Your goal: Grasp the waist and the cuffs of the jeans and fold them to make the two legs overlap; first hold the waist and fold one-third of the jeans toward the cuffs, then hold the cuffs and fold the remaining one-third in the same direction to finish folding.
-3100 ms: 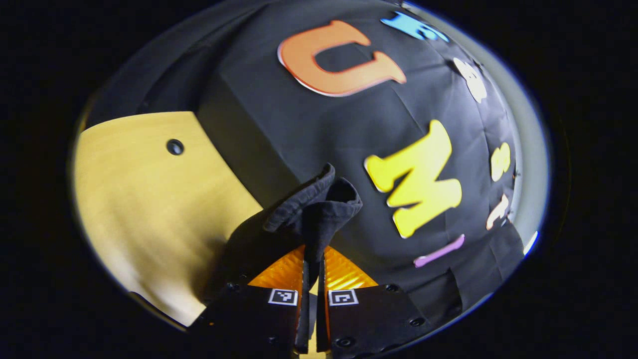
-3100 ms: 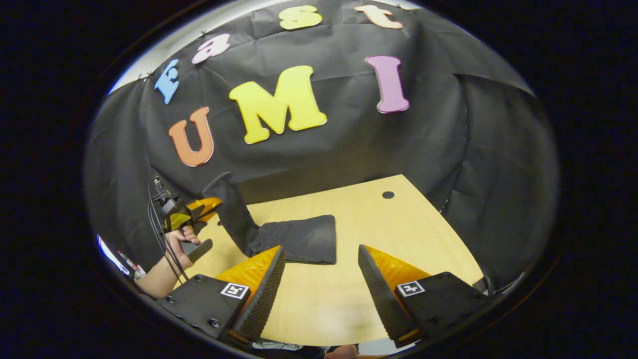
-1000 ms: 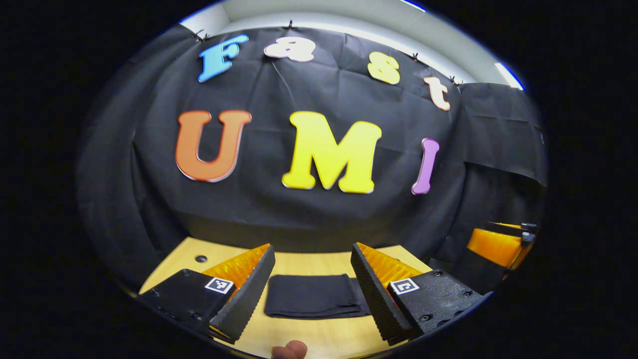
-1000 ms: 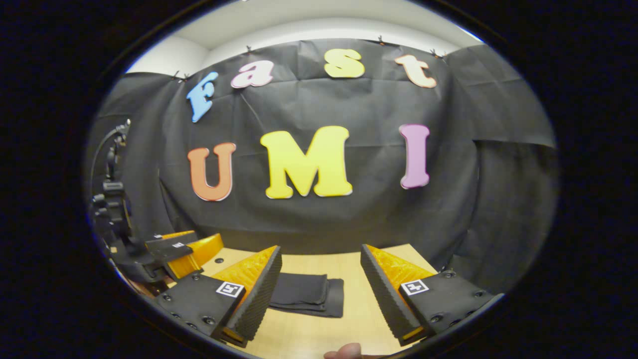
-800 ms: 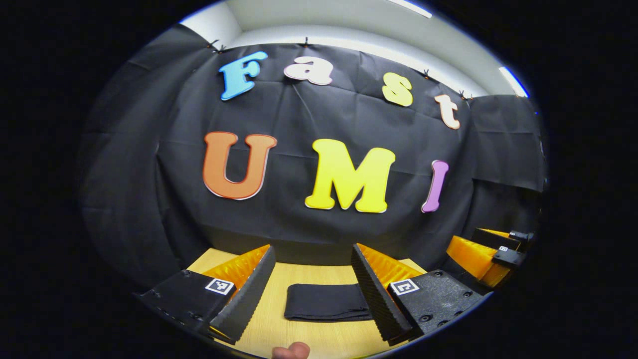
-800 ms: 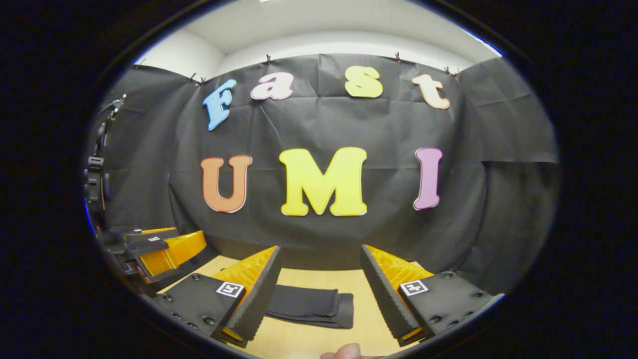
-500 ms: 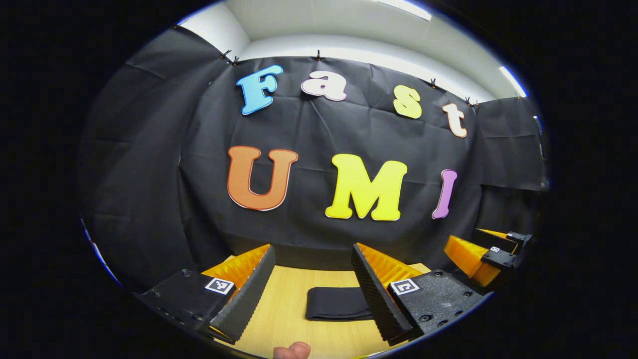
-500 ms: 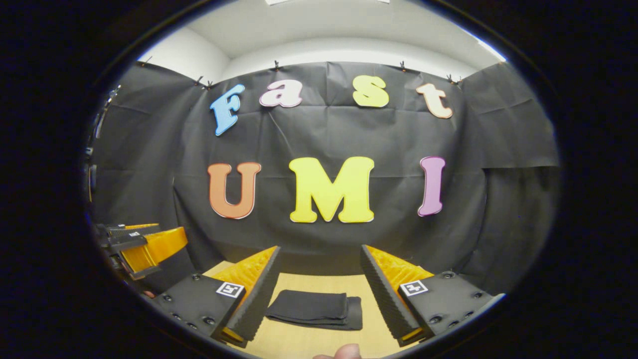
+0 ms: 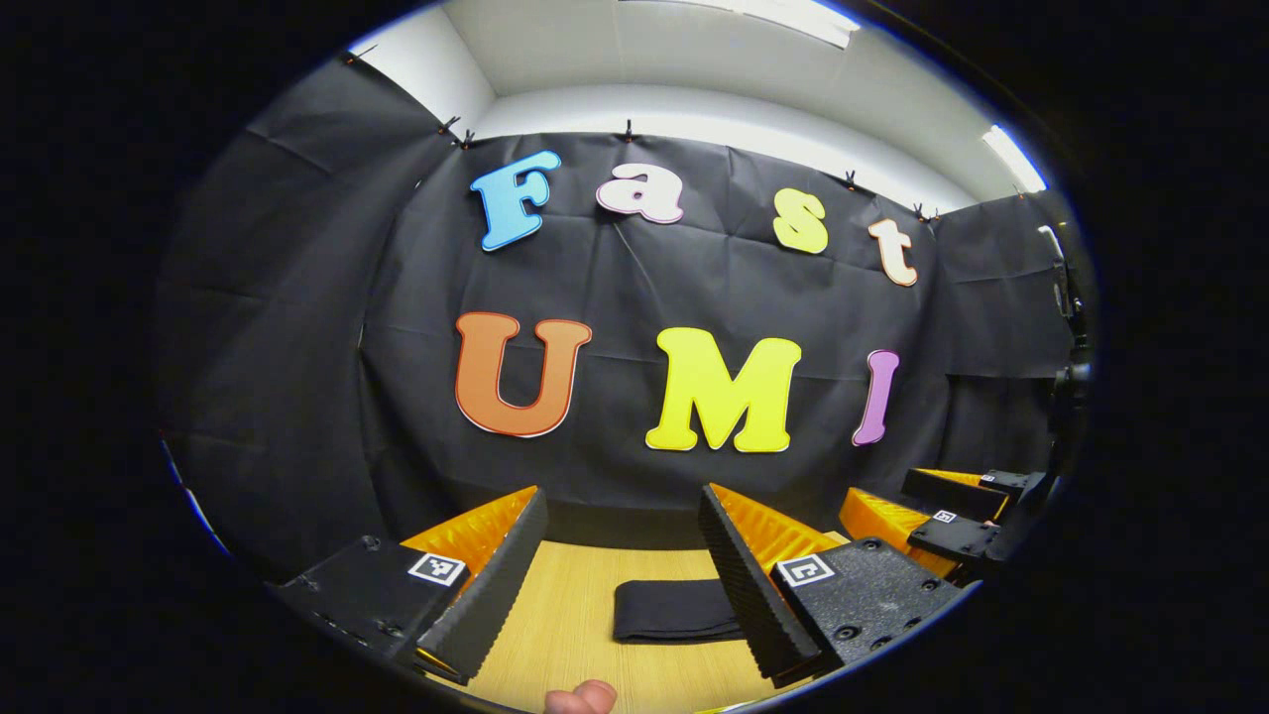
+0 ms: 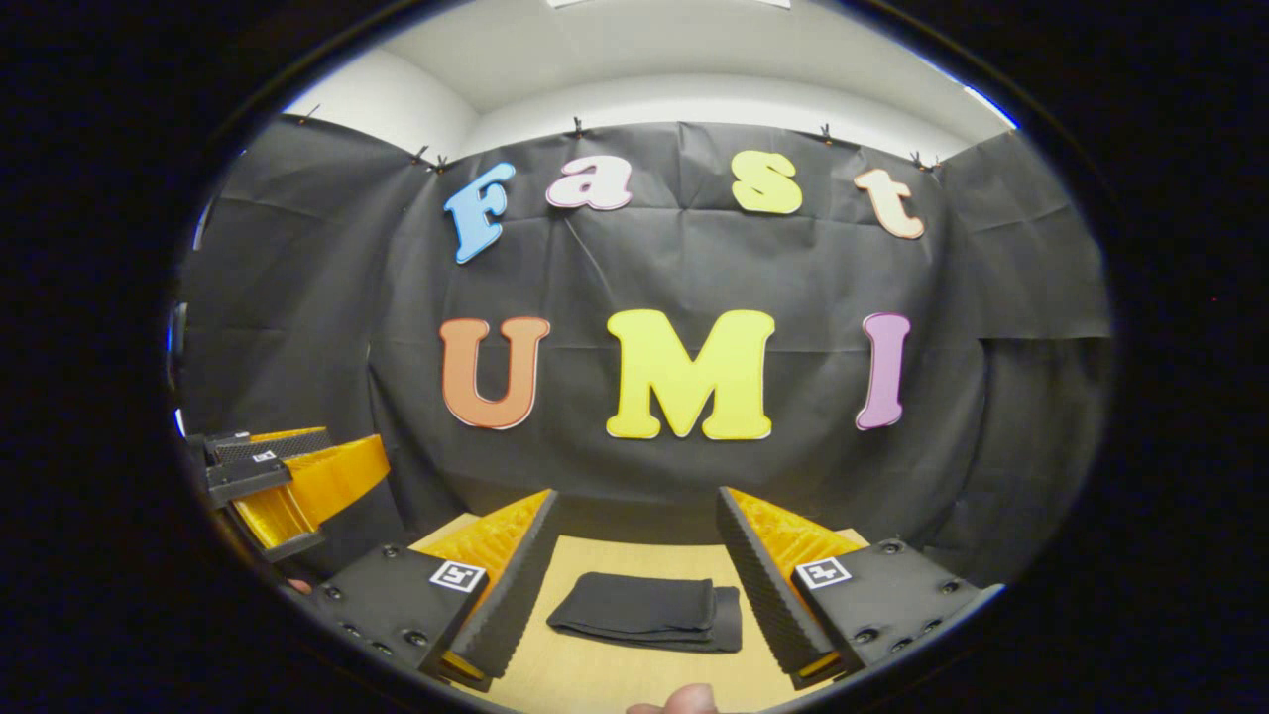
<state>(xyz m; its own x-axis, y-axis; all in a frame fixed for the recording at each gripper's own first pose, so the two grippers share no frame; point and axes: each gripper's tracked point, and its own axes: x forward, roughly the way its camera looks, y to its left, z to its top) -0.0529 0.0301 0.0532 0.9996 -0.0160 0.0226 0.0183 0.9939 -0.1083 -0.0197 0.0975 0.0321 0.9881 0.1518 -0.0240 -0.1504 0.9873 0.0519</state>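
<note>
The black jeans point(image 9: 674, 611) lie folded into a small flat stack on the wooden table point(image 9: 565, 625); the right gripper view shows the jeans point(image 10: 649, 610) with a lower layer sticking out at the right end. My left gripper point(image 9: 620, 585) is open, held back from the stack with nothing between its fingers. My right gripper point(image 10: 634, 585) is open too, also empty and short of the jeans. The right gripper point(image 9: 942, 511) appears off to the right in the left gripper view. In the right gripper view the left gripper point(image 10: 288, 481) sits at the left edge.
The wooden table point(image 10: 585, 674) runs up to the black cloth wall close behind the jeans. A fingertip point(image 9: 580, 697) shows at the bottom of the left gripper view and another fingertip point(image 10: 684, 700) at the bottom of the right gripper view.
Earlier the left gripper held a raised jeans end; it has let go and stands open. Both grippers have since drawn back and tilted upward, and the folded stack lies still.
</note>
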